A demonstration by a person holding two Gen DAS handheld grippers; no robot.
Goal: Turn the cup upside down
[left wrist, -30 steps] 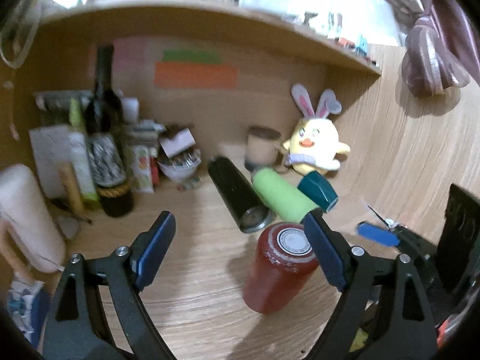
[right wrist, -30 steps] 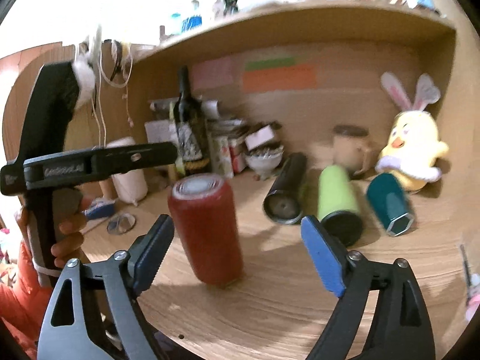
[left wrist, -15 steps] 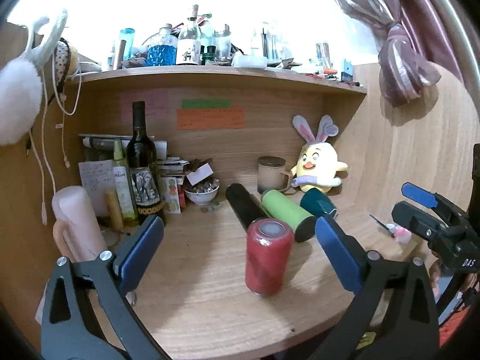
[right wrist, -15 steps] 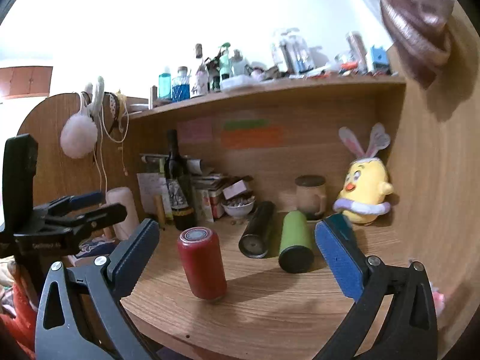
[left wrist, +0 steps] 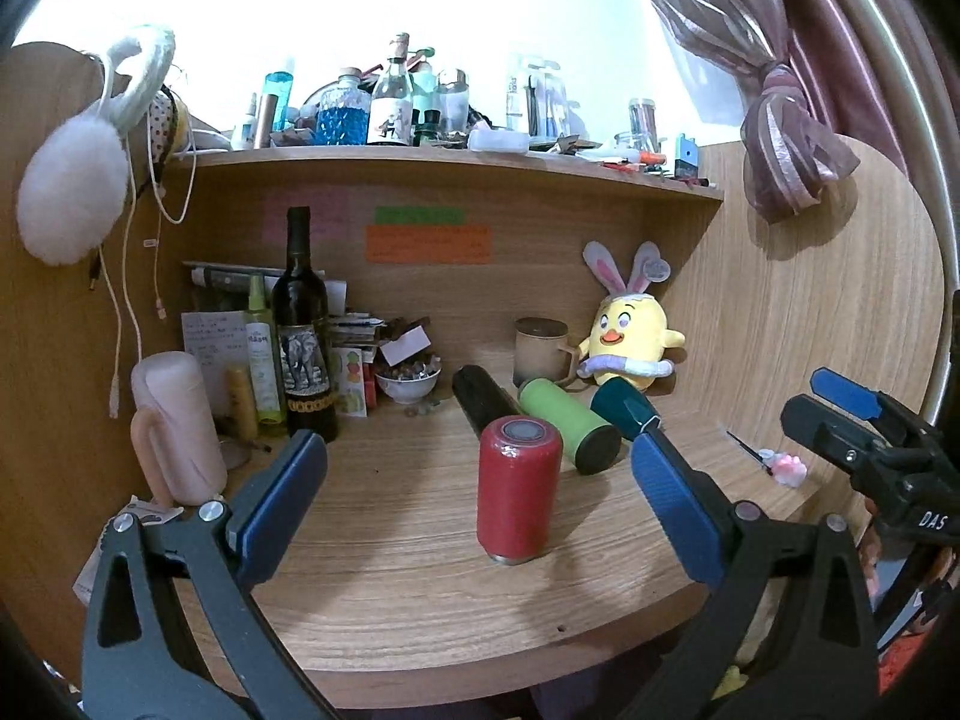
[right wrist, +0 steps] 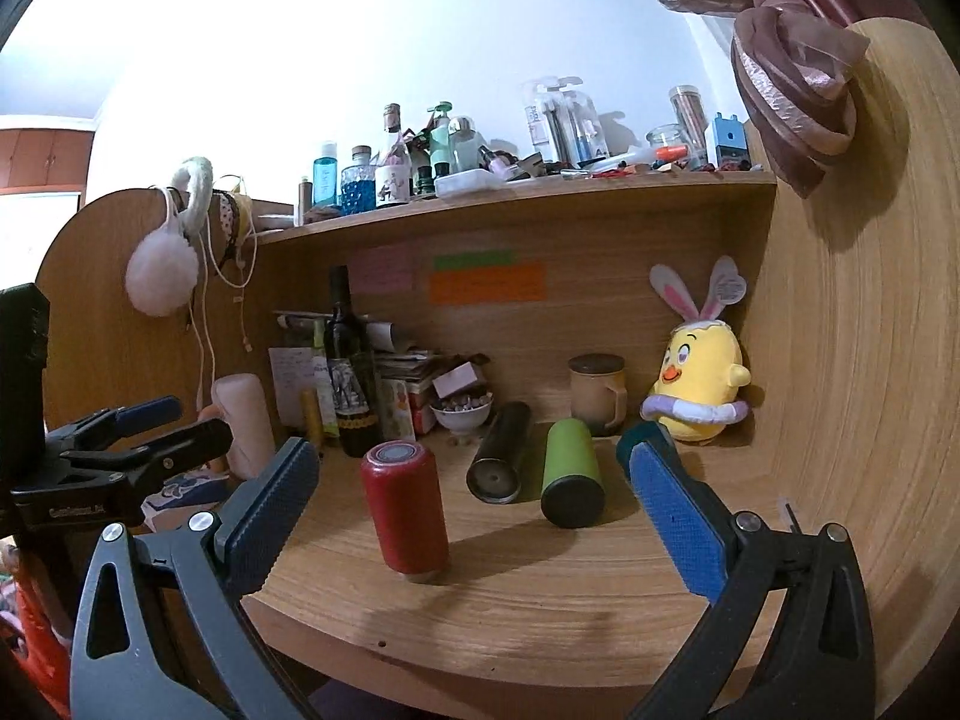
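A red cup (left wrist: 518,495) stands on the wooden desk (left wrist: 420,588) with its flat metal base on top; it also shows in the right wrist view (right wrist: 407,515). My left gripper (left wrist: 474,498) is open and empty, held back from the cup near the desk's front edge. My right gripper (right wrist: 474,510) is open and empty, also back from the cup, which sits left of its centre. The right gripper appears from the side in the left wrist view (left wrist: 864,426). The left gripper appears at the left of the right wrist view (right wrist: 120,438).
A black cup (left wrist: 483,399), a green cup (left wrist: 567,423) and a teal cup (left wrist: 624,411) lie on their sides behind the red one. A wine bottle (left wrist: 303,336), a bowl (left wrist: 408,381), a mug (left wrist: 540,351), a yellow plush chick (left wrist: 630,339) and a pink cylinder (left wrist: 174,420) stand further back.
Both grippers have pulled back and away from the red cup, which stays standing on the desk. The views now take in the whole desk and the shelf above.
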